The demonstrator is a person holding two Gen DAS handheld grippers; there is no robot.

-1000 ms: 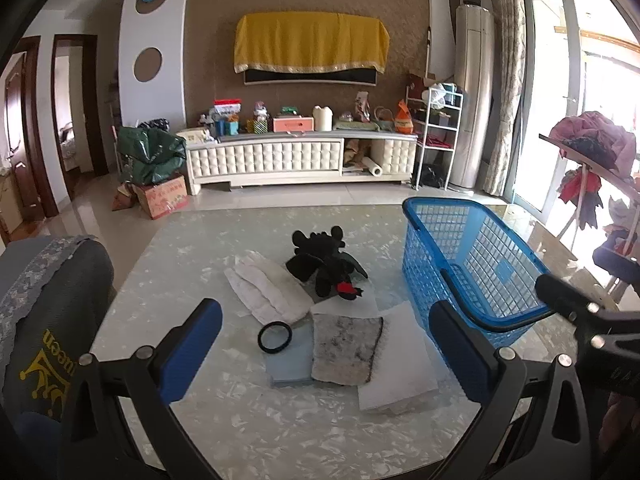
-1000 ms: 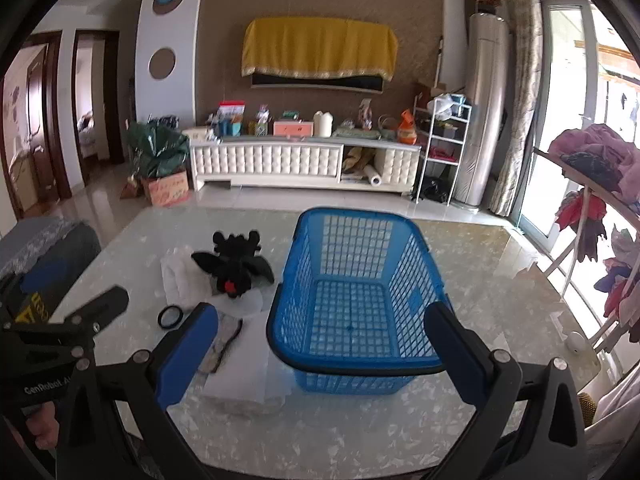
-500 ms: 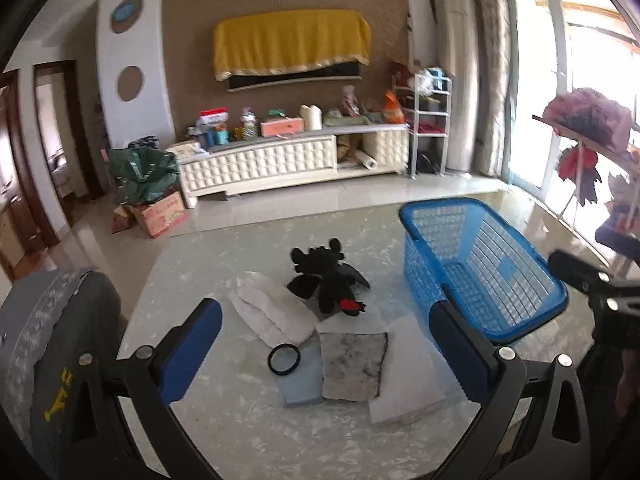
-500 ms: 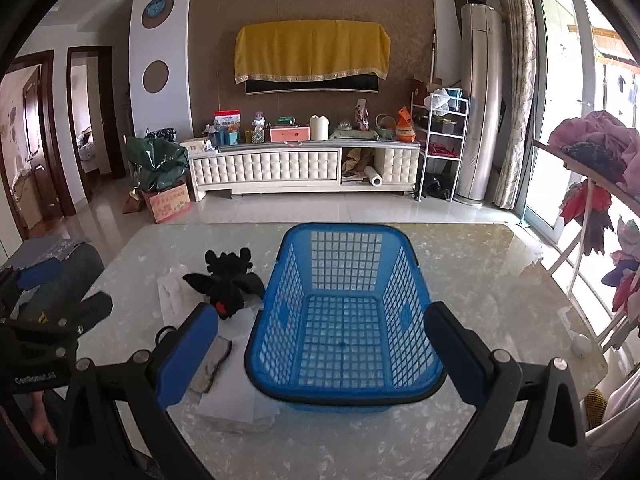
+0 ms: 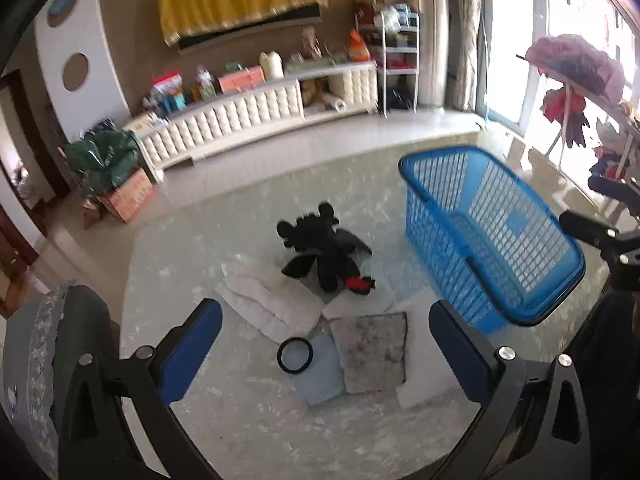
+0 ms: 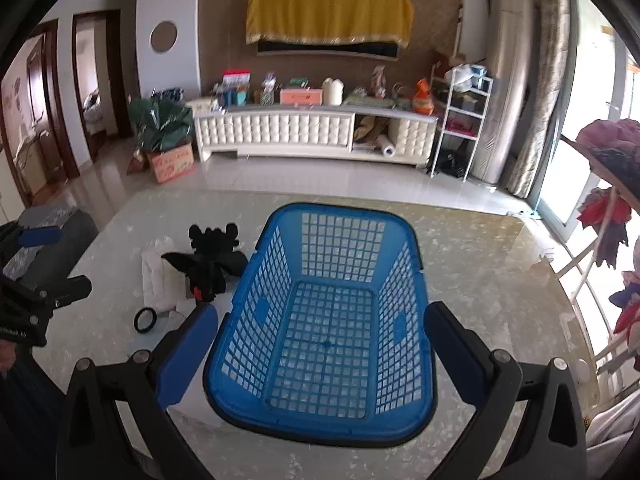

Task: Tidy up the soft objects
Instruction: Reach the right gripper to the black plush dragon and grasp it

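Left wrist view: left gripper [image 5: 326,354] jaws spread wide, empty, above soft pile on table [image 5: 192,248]. Grey cloth [image 5: 370,350] directly ahead between jaws, long axis along approach line. Black plush [image 5: 326,254] beyond it; white padded cloth [image 5: 266,304] ahead-left; black ring [image 5: 295,355] beside it. Right gripper [image 6: 320,354] jaws wide, empty, straddling blue basket [image 6: 326,320]. Basket interior empty. Left gripper nearer pile; judged first pick: grey cloth.
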